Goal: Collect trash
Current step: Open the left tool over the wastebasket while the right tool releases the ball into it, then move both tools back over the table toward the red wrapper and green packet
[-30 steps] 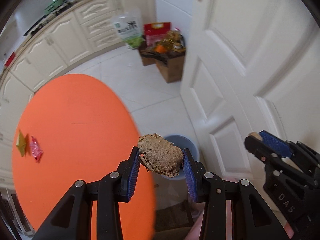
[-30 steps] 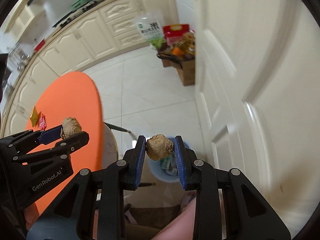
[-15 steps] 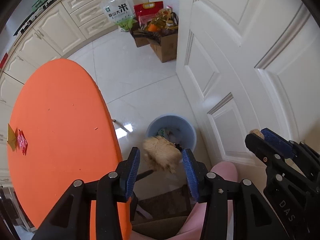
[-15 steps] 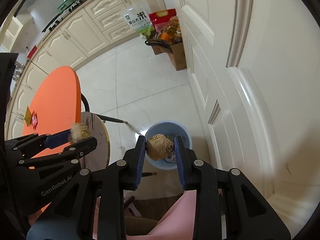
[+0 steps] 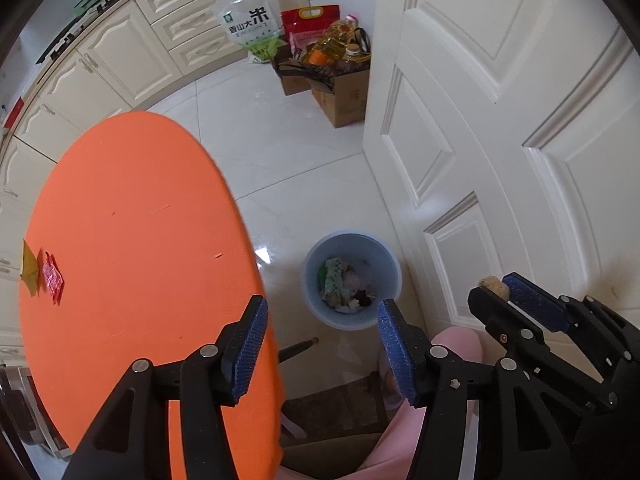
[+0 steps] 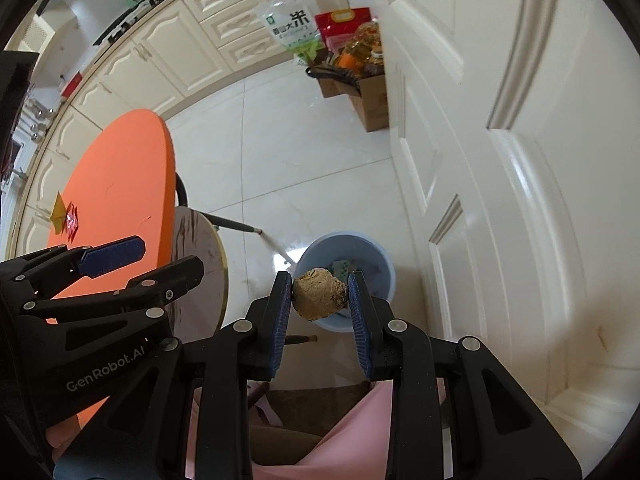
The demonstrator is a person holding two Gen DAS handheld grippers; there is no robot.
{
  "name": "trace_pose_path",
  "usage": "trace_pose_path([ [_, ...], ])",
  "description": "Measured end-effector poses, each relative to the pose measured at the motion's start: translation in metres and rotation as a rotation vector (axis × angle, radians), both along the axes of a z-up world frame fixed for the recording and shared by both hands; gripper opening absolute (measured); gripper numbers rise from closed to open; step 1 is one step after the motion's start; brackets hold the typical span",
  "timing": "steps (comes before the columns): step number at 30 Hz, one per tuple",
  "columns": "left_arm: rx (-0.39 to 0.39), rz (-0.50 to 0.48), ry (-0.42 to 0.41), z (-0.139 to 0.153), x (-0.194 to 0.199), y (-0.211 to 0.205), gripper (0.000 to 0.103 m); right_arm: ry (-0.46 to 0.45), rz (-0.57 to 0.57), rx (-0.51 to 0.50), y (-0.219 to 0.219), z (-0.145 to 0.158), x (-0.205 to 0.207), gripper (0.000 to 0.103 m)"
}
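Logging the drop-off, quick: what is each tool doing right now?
Left tool: opening, nothing between its jaws.
Right tool: shut on a brown lump, above the bin.

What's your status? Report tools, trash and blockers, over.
Left tool opening, nothing between its pads. Right tool shut on brown lump, above blue bin. Two wrappers on orange table. Nothing in the way.

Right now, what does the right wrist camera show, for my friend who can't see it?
The right gripper pinches a brown lump of ginger right above a blue trash bin on the white floor. The left gripper, empty and opening, is beside an orange table.
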State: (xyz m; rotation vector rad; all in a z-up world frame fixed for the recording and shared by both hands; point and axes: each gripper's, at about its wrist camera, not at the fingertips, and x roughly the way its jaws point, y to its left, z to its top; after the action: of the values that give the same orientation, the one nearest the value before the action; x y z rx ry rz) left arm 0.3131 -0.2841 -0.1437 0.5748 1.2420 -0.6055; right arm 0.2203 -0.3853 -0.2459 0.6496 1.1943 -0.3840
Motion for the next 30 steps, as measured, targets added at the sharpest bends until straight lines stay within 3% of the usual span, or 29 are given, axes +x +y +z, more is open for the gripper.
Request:
trace_pose_path([
  [19,-0.021,0.049,0.003,0.007,0.008,0.023,0.054,0.009,0.041,-0.01,0.02,0.017,0.008,0.029],
  [30,-0.069,0.111,-0.029,0.032,0.012,0.088,0.054,-0.016,0.103,-0.061,0.064,0.05,0.027,0.03],
])
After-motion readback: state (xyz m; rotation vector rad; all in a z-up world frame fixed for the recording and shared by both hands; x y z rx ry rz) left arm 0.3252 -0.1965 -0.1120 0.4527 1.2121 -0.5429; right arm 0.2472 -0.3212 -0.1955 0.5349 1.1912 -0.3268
